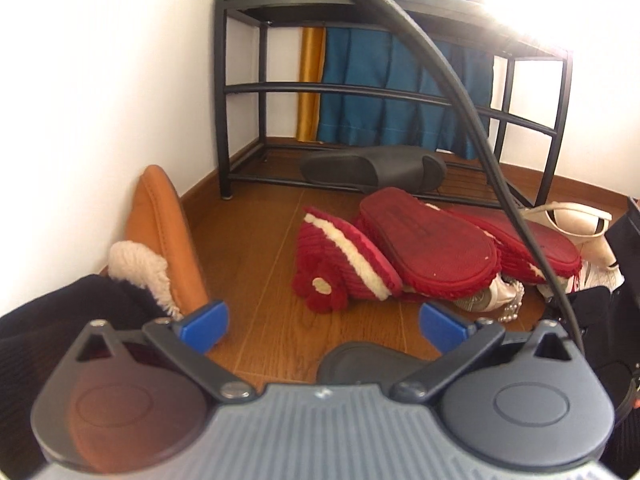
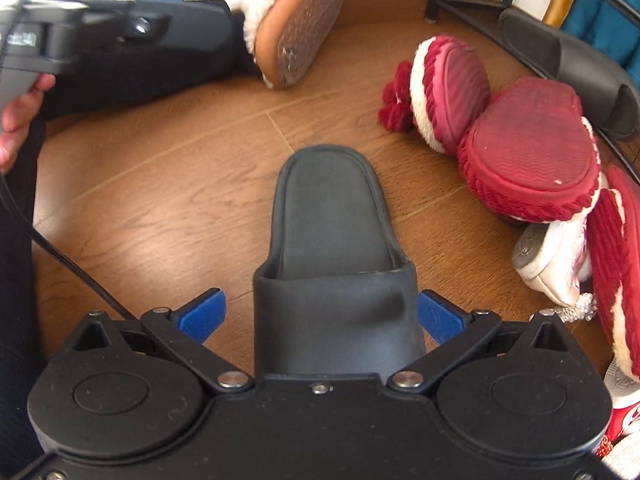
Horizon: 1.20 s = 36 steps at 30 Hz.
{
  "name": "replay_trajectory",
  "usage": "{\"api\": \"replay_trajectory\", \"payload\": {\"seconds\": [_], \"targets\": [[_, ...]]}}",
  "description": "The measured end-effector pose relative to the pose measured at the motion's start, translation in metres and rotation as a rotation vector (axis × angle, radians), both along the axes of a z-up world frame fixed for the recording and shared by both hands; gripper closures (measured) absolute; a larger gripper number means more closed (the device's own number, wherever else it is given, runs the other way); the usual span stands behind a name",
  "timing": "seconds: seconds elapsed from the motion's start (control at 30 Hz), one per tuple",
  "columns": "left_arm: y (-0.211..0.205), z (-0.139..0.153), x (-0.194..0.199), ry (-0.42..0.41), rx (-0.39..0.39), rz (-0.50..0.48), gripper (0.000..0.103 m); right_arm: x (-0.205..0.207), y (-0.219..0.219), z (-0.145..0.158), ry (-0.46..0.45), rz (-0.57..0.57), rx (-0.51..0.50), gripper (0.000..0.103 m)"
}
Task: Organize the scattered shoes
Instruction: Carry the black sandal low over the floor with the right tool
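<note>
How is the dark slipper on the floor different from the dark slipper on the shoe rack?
The dark slipper on the floor sits upright between the open fingers of the right hand-held gripper, while the dark slipper on the rack lies alone on the bottom shelf, away from both grippers. The floor one points along the gripper; the rack one lies crosswise. Both are dark, open-backed slides.

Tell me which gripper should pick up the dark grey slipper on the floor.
Right. The right gripper is open with the dark grey slipper between its fingers. The left gripper is open over bare floor.
</note>
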<state>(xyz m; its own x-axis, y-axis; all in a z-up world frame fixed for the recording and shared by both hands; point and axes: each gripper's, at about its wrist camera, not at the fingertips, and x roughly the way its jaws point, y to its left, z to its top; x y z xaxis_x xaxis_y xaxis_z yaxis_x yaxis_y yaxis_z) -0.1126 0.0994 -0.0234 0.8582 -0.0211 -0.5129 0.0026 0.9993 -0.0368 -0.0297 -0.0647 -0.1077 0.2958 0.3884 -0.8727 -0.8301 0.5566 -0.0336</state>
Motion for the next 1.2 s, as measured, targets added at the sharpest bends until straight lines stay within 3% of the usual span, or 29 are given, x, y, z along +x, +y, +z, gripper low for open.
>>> {"api": "replay_trajectory", "payload": {"seconds": [0.53, 0.7, 0.97, 1.13, 1.2], "targets": [[0.009, -0.006, 0.006, 0.012, -0.029, 0.026, 0.0, 0.025, 0.004, -0.013, 0.069, 0.023, -0.077, 0.0], [0.01, -0.005, 0.005, 0.003, -0.033, 0.03, 0.0, 0.024, -0.001, -0.01, 0.075, -0.034, -0.085, 0.0], [0.013, 0.005, 0.01, 0.024, -0.049, 0.045, 0.001, 0.021, -0.028, -0.001, 0.14, -0.343, -0.052, 0.0], [0.008, 0.036, 0.029, 0.042, -0.03, 0.031, 0.001, 0.02, -0.046, 0.005, 0.182, -0.542, -0.029, 0.0], [-0.002, 0.048, 0.029, -0.008, -0.007, 0.004, 0.001, 0.019, -0.054, 0.007, 0.199, -0.621, -0.019, 0.0]]}}
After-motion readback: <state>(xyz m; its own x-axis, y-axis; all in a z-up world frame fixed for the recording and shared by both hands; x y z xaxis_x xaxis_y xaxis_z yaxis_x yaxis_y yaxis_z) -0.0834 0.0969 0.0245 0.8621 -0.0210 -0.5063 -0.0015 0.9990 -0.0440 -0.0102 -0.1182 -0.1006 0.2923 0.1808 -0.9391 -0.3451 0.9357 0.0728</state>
